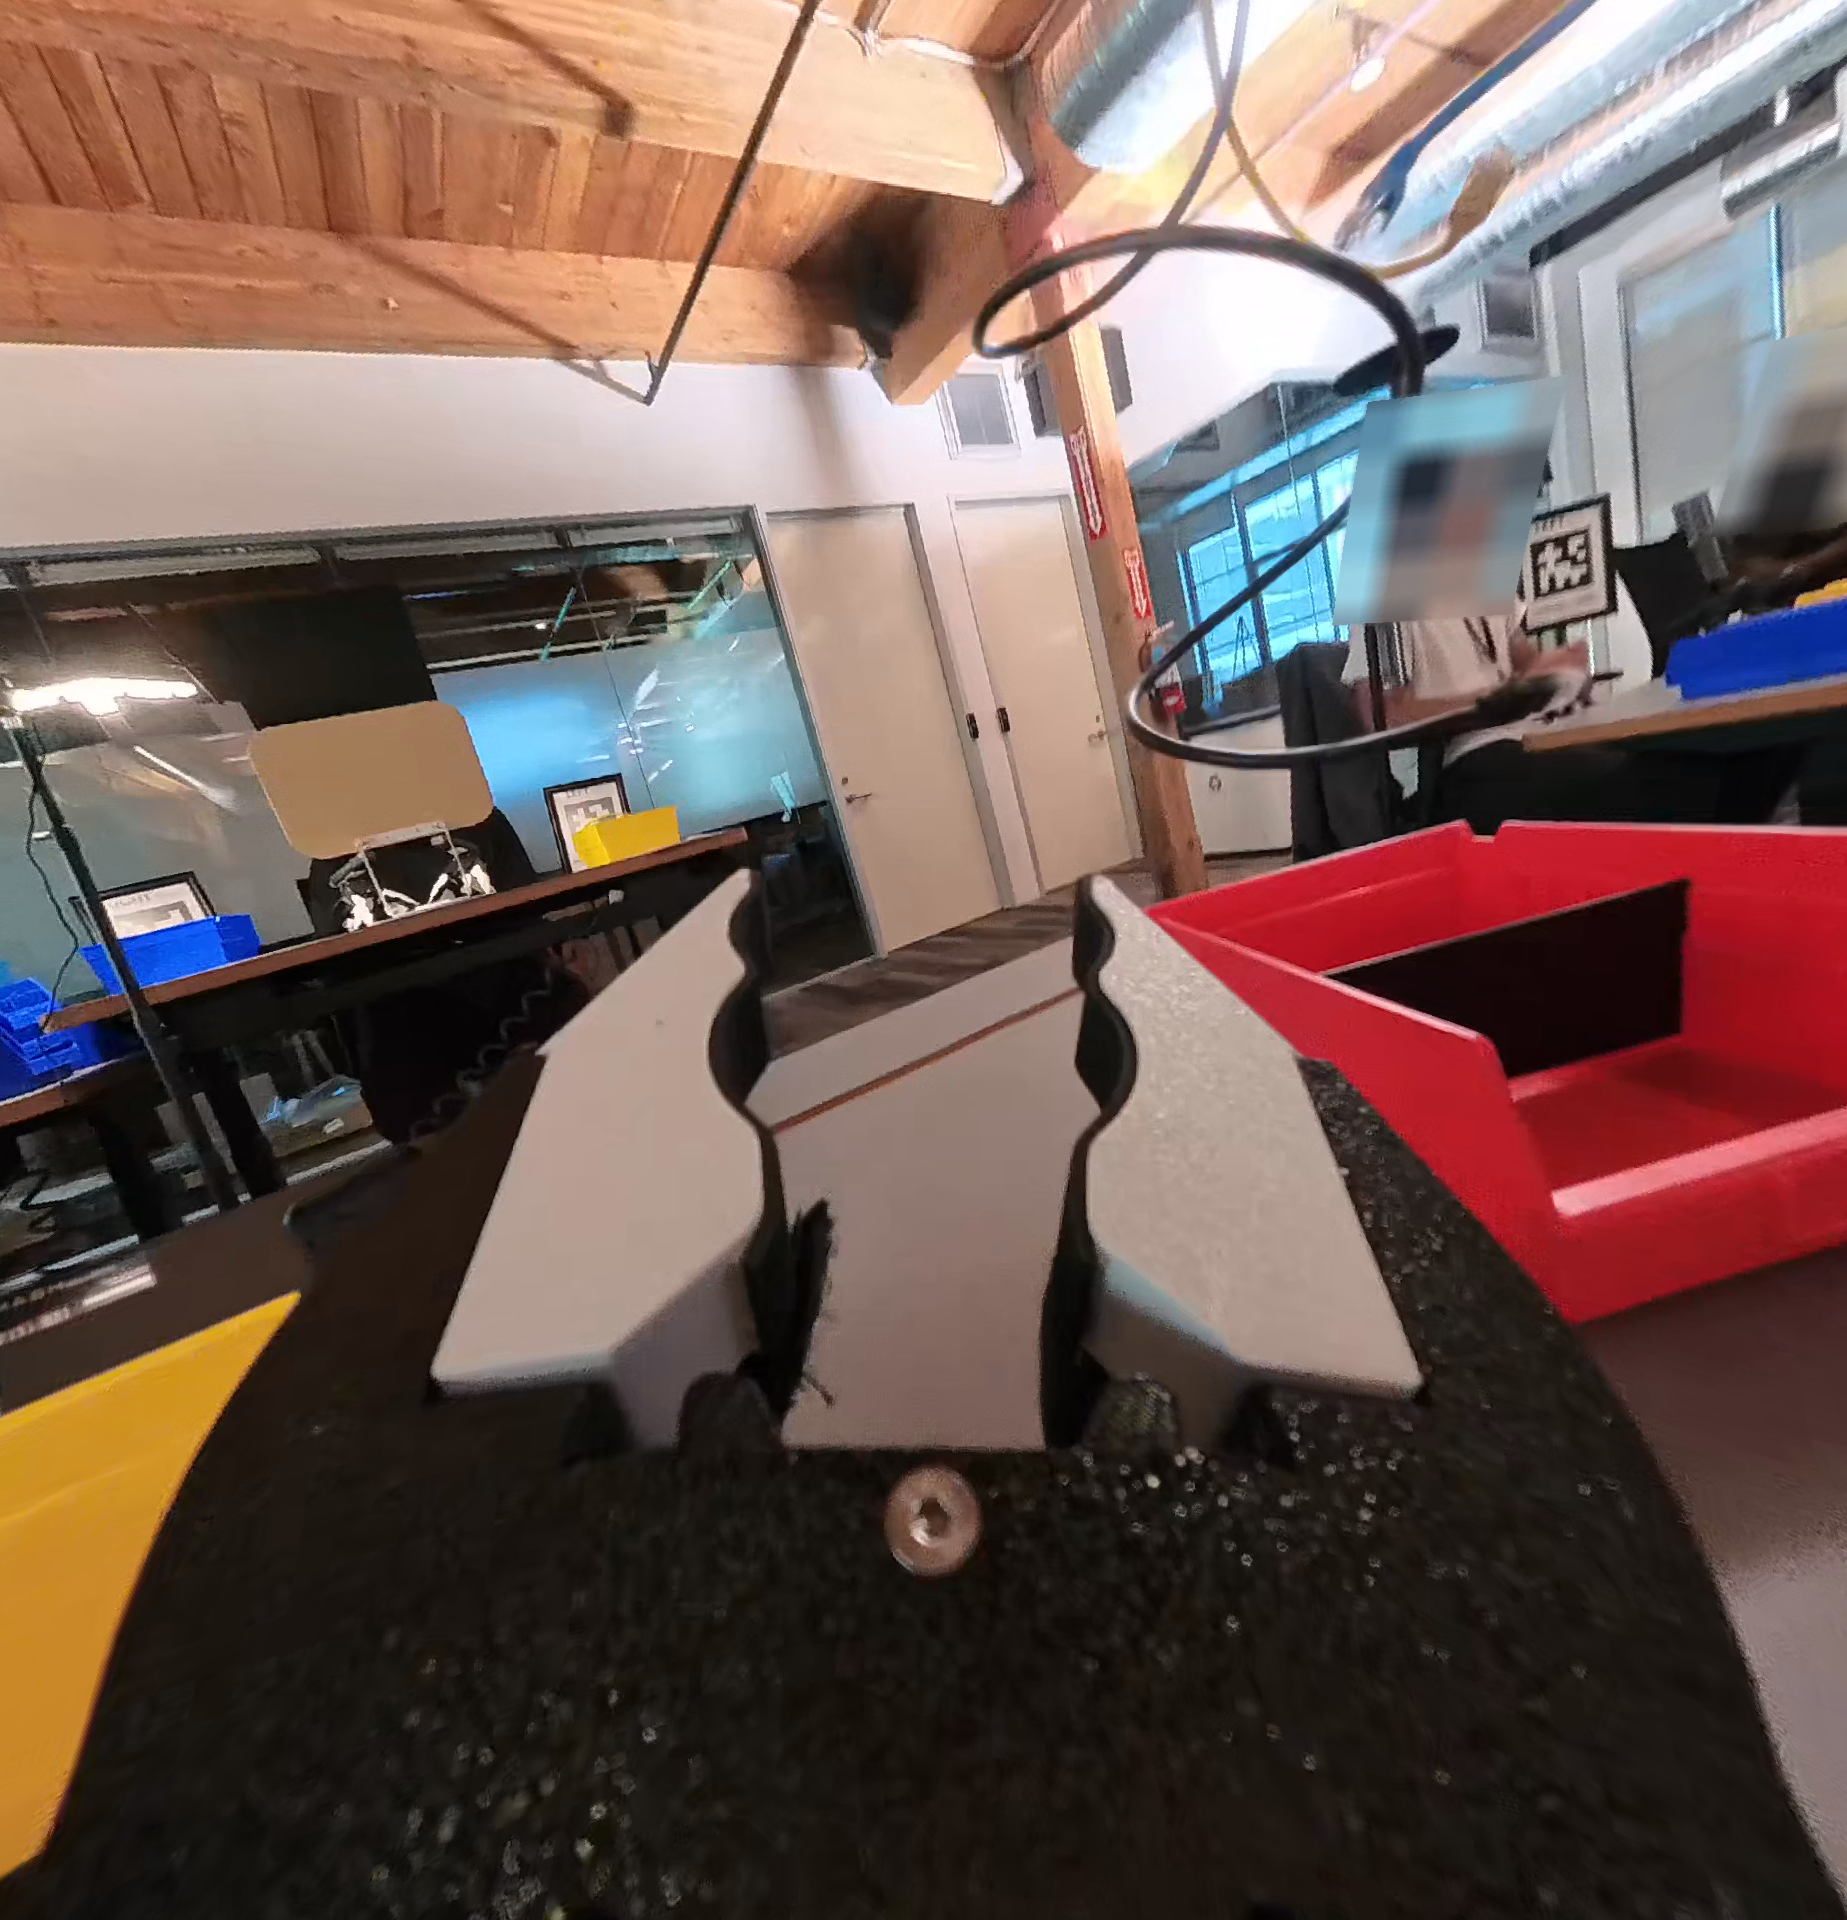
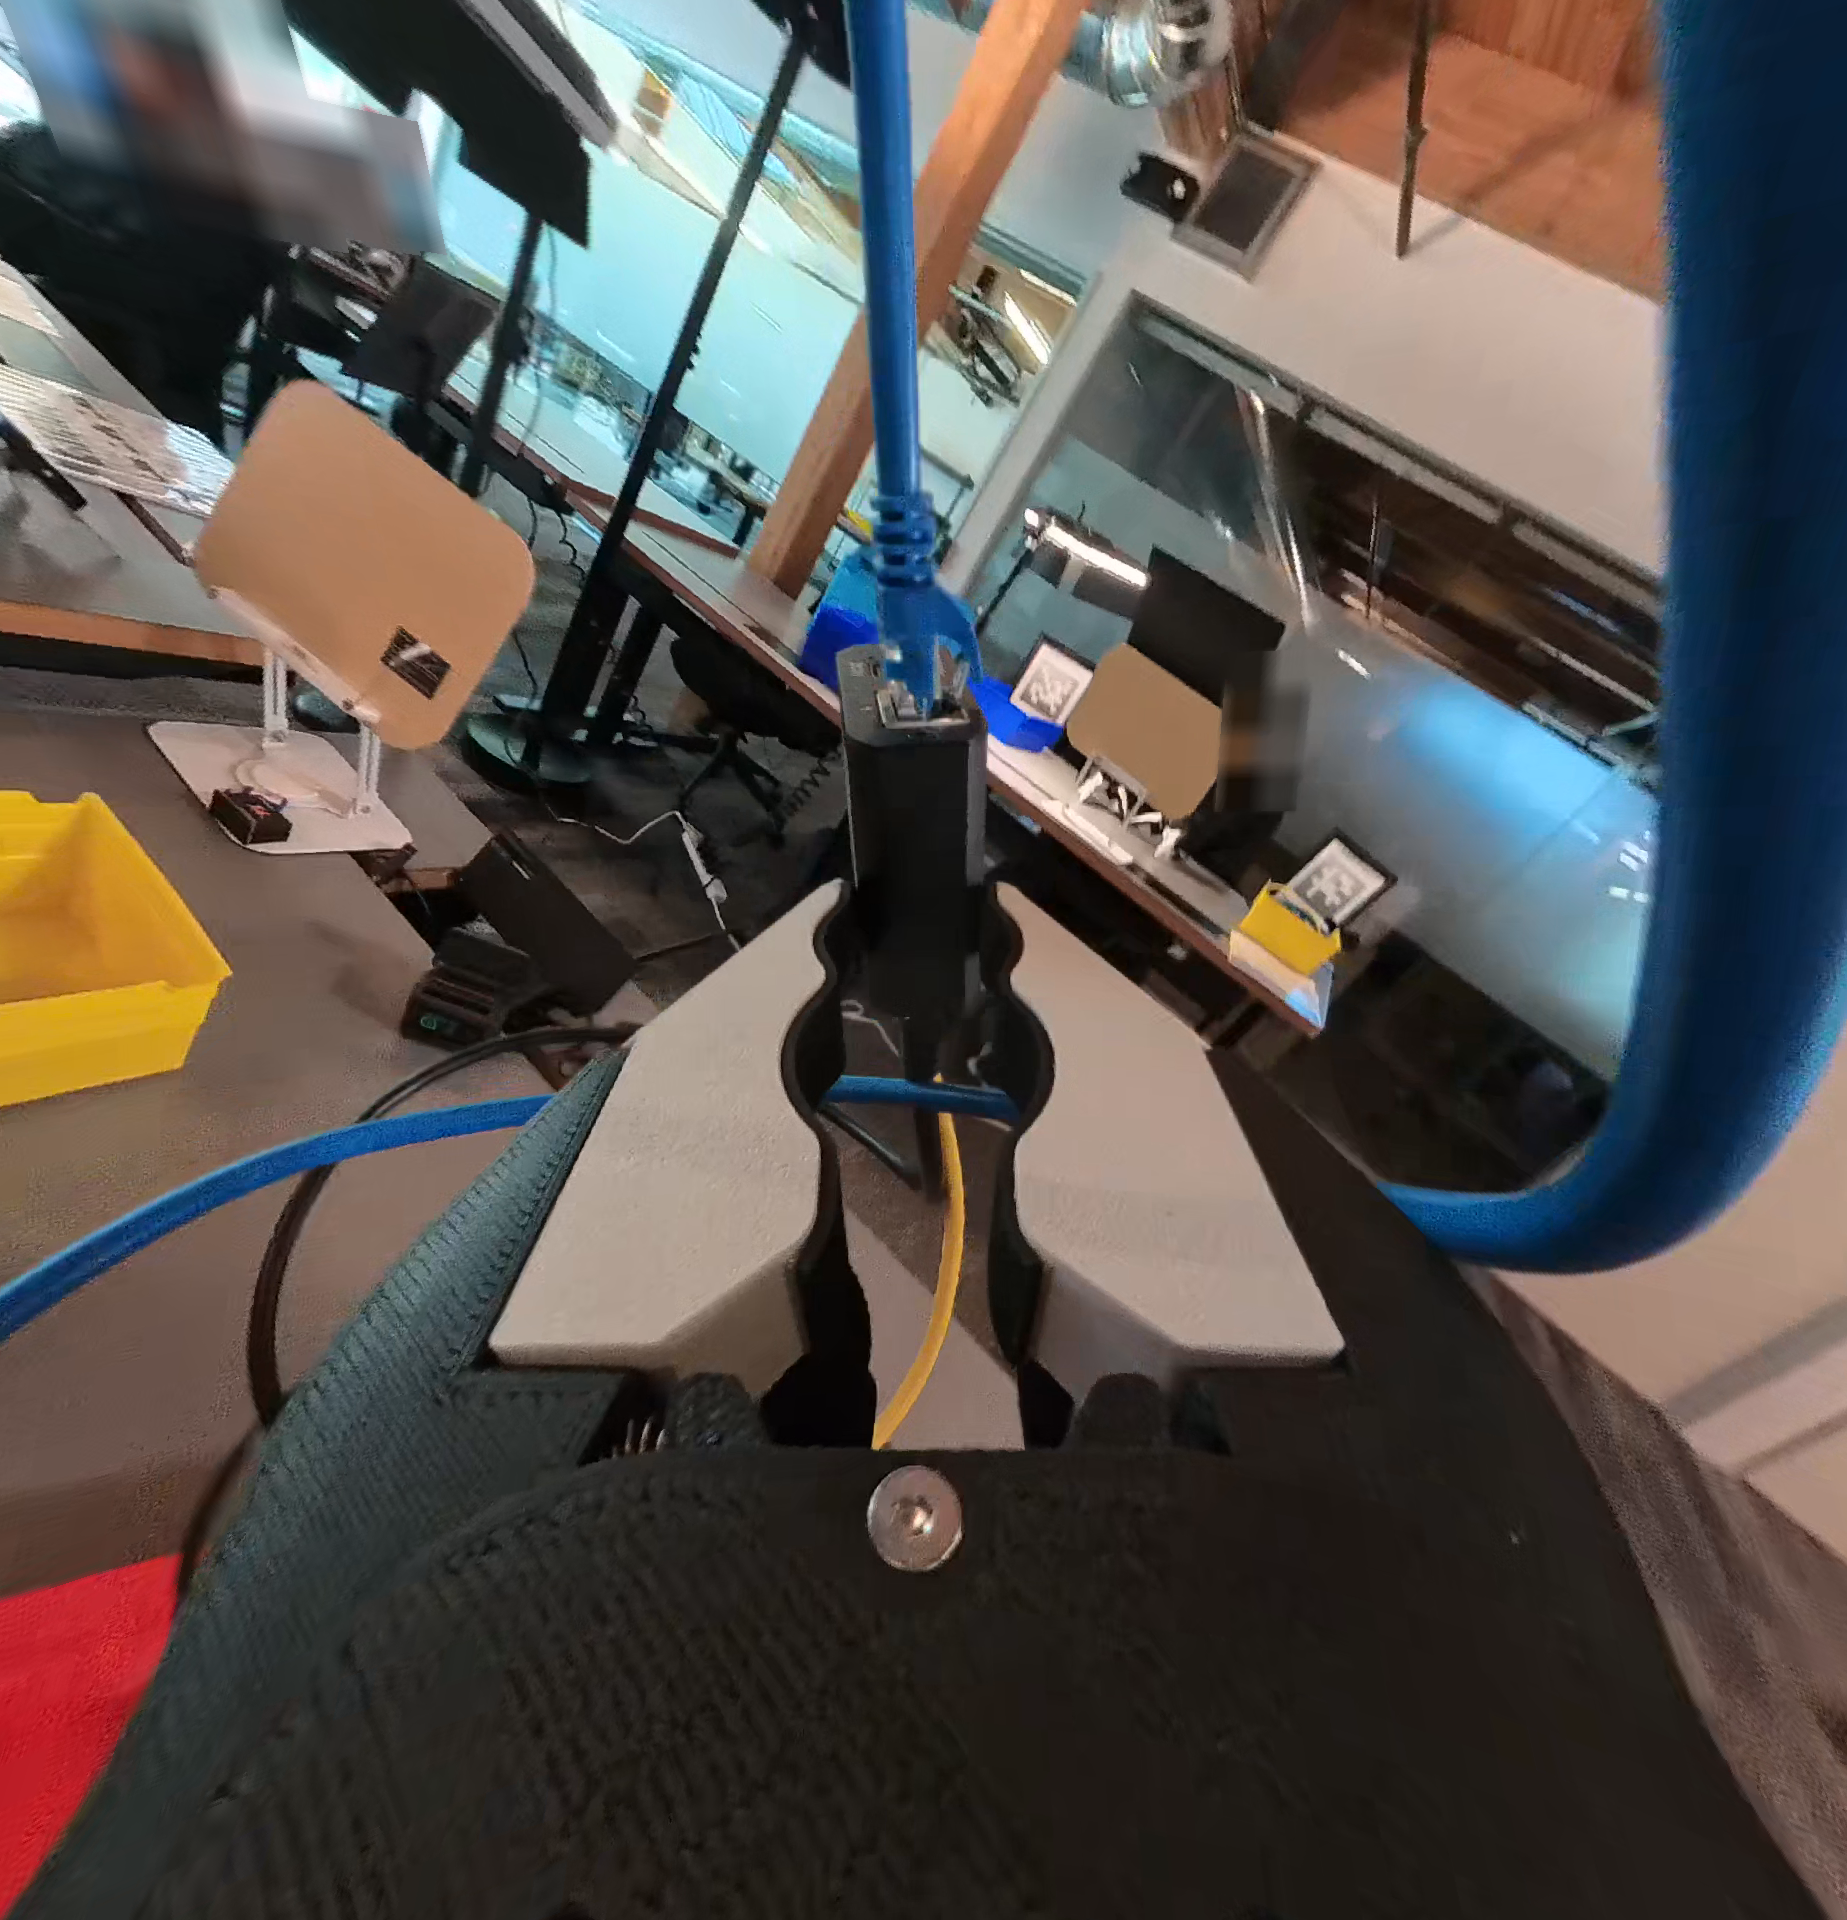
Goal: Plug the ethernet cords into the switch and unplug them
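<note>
In the right wrist view my right gripper (image 2: 914,914) is shut on a black switch (image 2: 908,821) and holds it on end above the table. A blue ethernet cord (image 2: 893,312) has its plug (image 2: 914,623) seated in the switch's top port, and its cable loops around the right side of the view. A yellow cord (image 2: 945,1268) and a black cable (image 2: 306,1174) run below the fingers. In the left wrist view my left gripper (image 1: 914,925) is open and empty, tilted up over the table. A black cable (image 1: 1210,270) loops in the air at the upper right.
A red bin (image 1: 1584,1049) with a black divider sits right of my left gripper. A yellow bin (image 2: 67,966) and a tan panel on a white stand (image 2: 363,561) stand at left. A person sits at a far table (image 1: 1470,665). About 45 centimetres separates my left fingertips from my right.
</note>
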`<state>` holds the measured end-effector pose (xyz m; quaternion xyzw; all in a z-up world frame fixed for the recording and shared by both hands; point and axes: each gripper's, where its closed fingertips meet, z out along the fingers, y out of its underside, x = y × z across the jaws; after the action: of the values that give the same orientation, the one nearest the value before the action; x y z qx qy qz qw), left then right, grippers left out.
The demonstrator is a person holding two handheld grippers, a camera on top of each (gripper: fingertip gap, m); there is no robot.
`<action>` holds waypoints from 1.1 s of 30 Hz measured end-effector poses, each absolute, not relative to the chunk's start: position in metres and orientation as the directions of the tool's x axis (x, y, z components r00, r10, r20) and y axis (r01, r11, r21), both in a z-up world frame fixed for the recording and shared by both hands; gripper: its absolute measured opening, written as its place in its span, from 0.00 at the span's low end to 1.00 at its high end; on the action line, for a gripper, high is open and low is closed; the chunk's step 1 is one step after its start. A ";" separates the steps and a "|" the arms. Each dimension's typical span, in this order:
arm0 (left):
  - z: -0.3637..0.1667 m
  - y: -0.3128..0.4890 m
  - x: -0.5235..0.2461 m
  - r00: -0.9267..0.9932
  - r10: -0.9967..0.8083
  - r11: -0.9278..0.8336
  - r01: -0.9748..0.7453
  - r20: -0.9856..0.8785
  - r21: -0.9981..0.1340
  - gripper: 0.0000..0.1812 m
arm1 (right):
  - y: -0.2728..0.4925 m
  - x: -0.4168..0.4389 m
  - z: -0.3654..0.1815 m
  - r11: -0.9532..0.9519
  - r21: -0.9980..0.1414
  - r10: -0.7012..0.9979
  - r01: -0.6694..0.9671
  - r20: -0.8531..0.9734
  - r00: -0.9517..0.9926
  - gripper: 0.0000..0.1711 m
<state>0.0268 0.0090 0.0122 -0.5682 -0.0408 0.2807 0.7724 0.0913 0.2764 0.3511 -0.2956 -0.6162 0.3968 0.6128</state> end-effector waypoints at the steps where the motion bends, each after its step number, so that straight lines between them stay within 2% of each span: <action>1: 0.008 0.012 0.026 0.837 0.482 0.184 -0.388 -0.261 -0.903 0.31 | 0.286 0.090 0.342 0.494 -0.863 0.862 -0.106 0.502 -0.073 0.12; 12: -0.028 0.030 0.022 0.830 0.471 0.101 -0.388 -0.299 -0.916 0.29 | 0.346 0.078 0.229 0.476 -0.875 0.879 0.092 0.472 -0.063 0.12; 27: -0.049 0.035 0.019 0.841 0.455 0.056 -0.354 -0.292 -0.933 0.29 | 0.352 0.067 0.129 0.420 -0.907 0.908 0.040 0.419 -0.027 0.12; 33: -0.054 0.039 0.021 0.843 0.441 0.032 -0.359 -0.309 -0.933 0.29 | 0.352 0.058 0.075 0.407 -0.907 0.913 0.105 0.404 -0.049 0.12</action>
<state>0.0213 0.0393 -0.0538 -0.6375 -0.0321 0.2787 0.7175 0.0577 0.3523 0.0747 -0.4062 -0.6270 0.3625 0.5572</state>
